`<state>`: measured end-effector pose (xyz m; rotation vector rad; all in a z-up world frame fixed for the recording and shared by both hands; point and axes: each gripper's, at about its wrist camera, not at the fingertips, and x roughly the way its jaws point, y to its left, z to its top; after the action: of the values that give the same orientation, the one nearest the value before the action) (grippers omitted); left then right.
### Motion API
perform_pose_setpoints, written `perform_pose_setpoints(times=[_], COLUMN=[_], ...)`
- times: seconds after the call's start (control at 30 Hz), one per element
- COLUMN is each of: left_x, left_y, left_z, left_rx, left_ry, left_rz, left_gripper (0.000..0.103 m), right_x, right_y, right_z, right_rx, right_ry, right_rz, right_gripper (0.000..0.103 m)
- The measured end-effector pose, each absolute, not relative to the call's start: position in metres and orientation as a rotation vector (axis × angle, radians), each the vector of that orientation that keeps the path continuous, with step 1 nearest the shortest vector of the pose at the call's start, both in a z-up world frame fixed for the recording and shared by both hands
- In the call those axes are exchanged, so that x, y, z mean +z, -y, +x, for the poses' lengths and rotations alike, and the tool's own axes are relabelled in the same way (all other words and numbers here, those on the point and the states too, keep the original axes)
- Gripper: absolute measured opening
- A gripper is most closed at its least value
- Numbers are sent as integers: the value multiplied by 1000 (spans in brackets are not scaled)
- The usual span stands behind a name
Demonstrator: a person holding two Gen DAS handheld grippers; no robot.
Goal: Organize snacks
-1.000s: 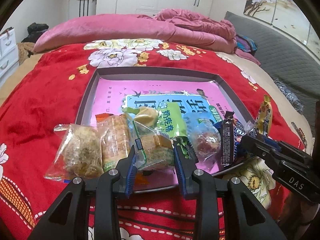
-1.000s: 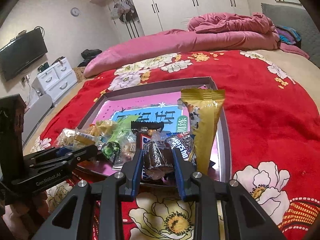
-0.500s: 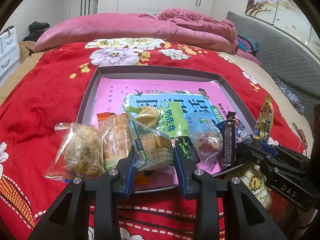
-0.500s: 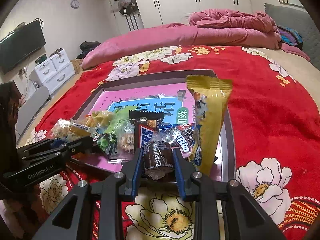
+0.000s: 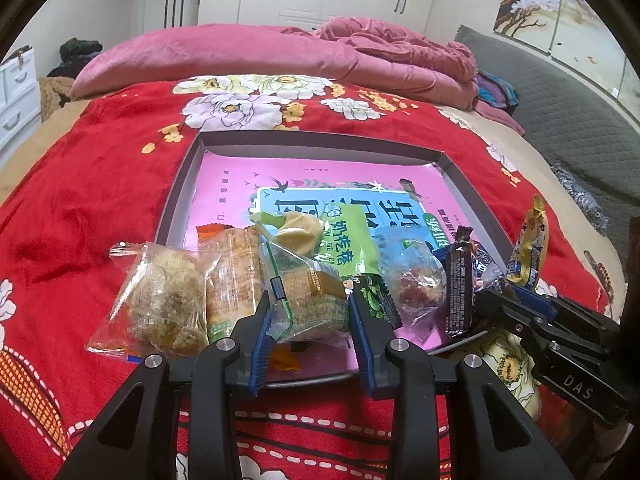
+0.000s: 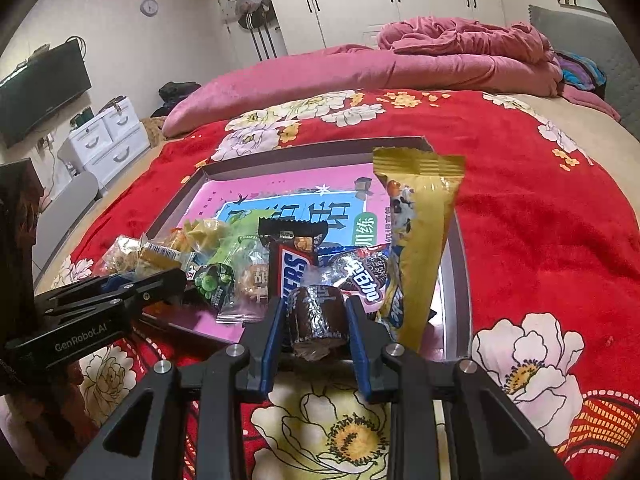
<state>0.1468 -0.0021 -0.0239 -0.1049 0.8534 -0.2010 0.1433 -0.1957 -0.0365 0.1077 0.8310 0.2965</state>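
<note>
Snacks: a row of wrapped packets lay crowded along the near edge of the shallow grey rectangular tray (image 5: 176, 196), some overhanging the near rim.
Tray: lined with a pink and blue printed sheet (image 5: 320, 184); it sat on the red floral bedspread (image 5: 88, 184).
Left gripper (image 5: 310, 316): black frame with blue pads, jaws narrow, pads against both sides of the clear-wrapped golden-brown pastry (image 5: 308, 296), at the near rim.
Right gripper (image 6: 316, 316): jaws narrow, clamped on the clear-wrapped dark chocolate roll (image 6: 318, 314), just above the near rim.
Left neighbours: clear bag of crumbly beige cake (image 5: 160, 300) and orange-printed biscuit packet (image 5: 234, 276) lay just beside the pastry, touching it.
Right neighbours: brown chocolate bar with blue lettering (image 6: 294, 270) stood just behind the roll; tall yellow foil wafer packet (image 6: 420, 240) leaned upright beside the right pad.
Centre: green candy bag (image 5: 346, 240) and clear bag with red dried fruit (image 5: 416, 280) filled the gap between the two grippers.
Open room: the far half of the tray was bare; bedspread lay free on both sides.
Far edge: pink folded quilt (image 5: 280, 52) beyond the tray, well apart.
</note>
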Motion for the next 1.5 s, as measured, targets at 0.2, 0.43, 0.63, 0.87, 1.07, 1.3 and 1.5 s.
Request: perform_pose_setpoints(times=[0.2,0.43,0.63,0.87,1.07,1.3,1.5], left_x=[-25,-24,-23,-20,-16,-15,-11], left_y=[5,7,6,5,5,5,9], left_z=[147,146,145,144,141,139,135], left_rx=[-192,-185,-184,-194,-191,-182,-179], left_ry=[-854,-855,-852,-841,-826,-819,-799], left_rz=[-84,-76,-81,-89,-93,-81,-55], left_gripper=[38,40,46,55,61,65,69], right_x=[-36,-35,-33,-31,-28,-20,-14], right_y=[197,200,202,205,204,204,202], right_z=[143,142,142,140,137,132,127], right_rx=[292,286,282,277,275,282,286], right_ry=[-829,-826,-821,-812,-797,-759,-731], right_rz=[111,111,115,114,99,90,72], right_gripper=[32,34,36,36,37,43,50])
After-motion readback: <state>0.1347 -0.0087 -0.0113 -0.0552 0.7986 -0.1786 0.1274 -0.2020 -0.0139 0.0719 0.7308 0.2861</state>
